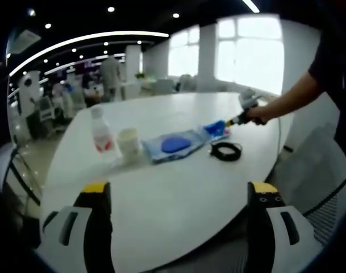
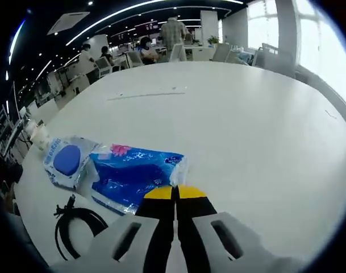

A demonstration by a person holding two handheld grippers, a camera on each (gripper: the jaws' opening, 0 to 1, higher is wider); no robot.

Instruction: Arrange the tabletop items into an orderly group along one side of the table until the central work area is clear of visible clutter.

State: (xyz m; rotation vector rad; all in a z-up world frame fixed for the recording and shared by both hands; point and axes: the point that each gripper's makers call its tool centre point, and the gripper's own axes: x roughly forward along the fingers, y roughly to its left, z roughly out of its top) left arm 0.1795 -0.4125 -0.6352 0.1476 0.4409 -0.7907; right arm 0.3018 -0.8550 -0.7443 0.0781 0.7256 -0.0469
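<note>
Gripping the blue packet (image 2: pixel 136 173) by its near edge, my right gripper (image 2: pixel 175 193) has its yellow-tipped jaws pressed together with no gap between them. From the left gripper view the same gripper (image 1: pixel 232 121) reaches in from the right, held by my hand (image 1: pixel 257 115), its tip at the far end of the blue packet (image 1: pixel 217 129).

My left gripper (image 1: pixel 178 190) hangs back over the near part of the white table (image 1: pixel 173 199), jaws spread wide apart, nothing between them.

Layout on the table, left gripper view, left to right:
- clear bottle (image 1: pixel 101 132) with a red label, upright
- white cup (image 1: pixel 128 142), upright, just beside the bottle
- clear pouch with a blue disc (image 1: pixel 174 144) lying flat, touching or overlapping the blue packet at its right end
- coiled black cable (image 1: pixel 226 151), just in front of the packet

Right gripper view: the pouch (image 2: pixel 69 160) lies left of the packet, the cable (image 2: pixel 76 224) lies near the table edge to the left of my jaws. The far half of the table (image 2: pixel 246 114) is bare. People sit and stand at desks in the background.
</note>
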